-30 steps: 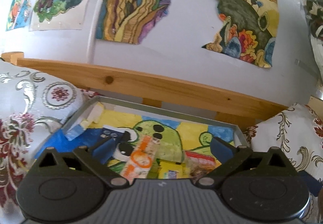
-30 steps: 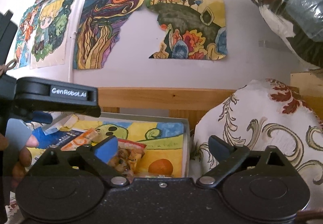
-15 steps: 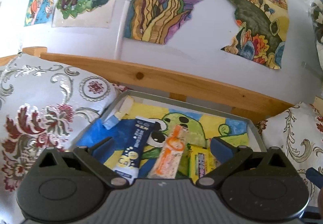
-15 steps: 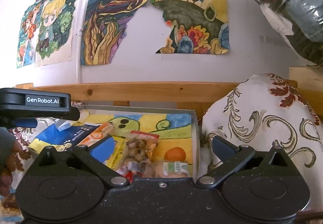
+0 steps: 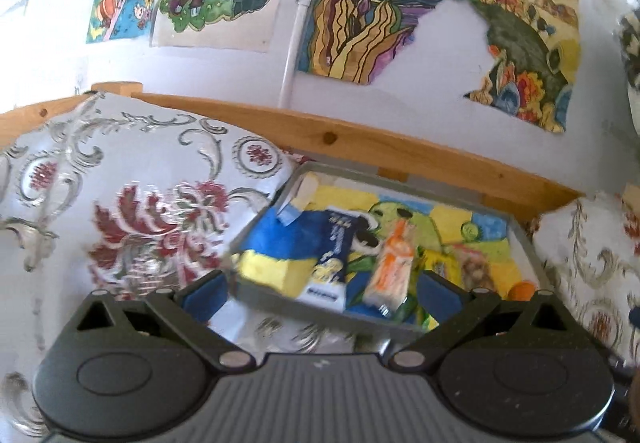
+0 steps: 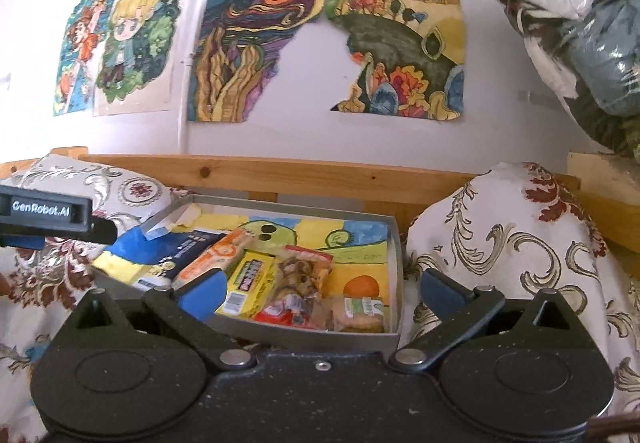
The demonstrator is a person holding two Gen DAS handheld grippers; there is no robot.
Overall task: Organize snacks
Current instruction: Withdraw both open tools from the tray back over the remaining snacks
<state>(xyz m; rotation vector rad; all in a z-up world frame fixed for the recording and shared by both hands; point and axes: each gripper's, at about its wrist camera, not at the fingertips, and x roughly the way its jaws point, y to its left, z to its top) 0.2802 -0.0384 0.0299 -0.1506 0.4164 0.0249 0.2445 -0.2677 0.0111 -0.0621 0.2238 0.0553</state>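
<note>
Both pairs of jaws are standing spread and empty. The right gripper (image 6: 322, 289) is hovering over the near edge of a grey tray (image 6: 394, 239), the left gripper (image 5: 320, 289) over its near left corner. Inside, a navy packet (image 6: 188, 247), orange packet (image 6: 218, 257), yellow packet (image 6: 250, 279) and red-topped bag (image 6: 304, 271) are lying side by side; a biscuit pack (image 6: 360, 313) is sitting in the near right corner. Patterned cushions (image 6: 508, 243) are flanking the tray.

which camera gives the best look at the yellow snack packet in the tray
The right wrist view. There the yellow snack packet lies sharp and almost whole in the tray, only its lower left corner behind a finger. In the left wrist view it is a blurred sliver between other packets.
</note>
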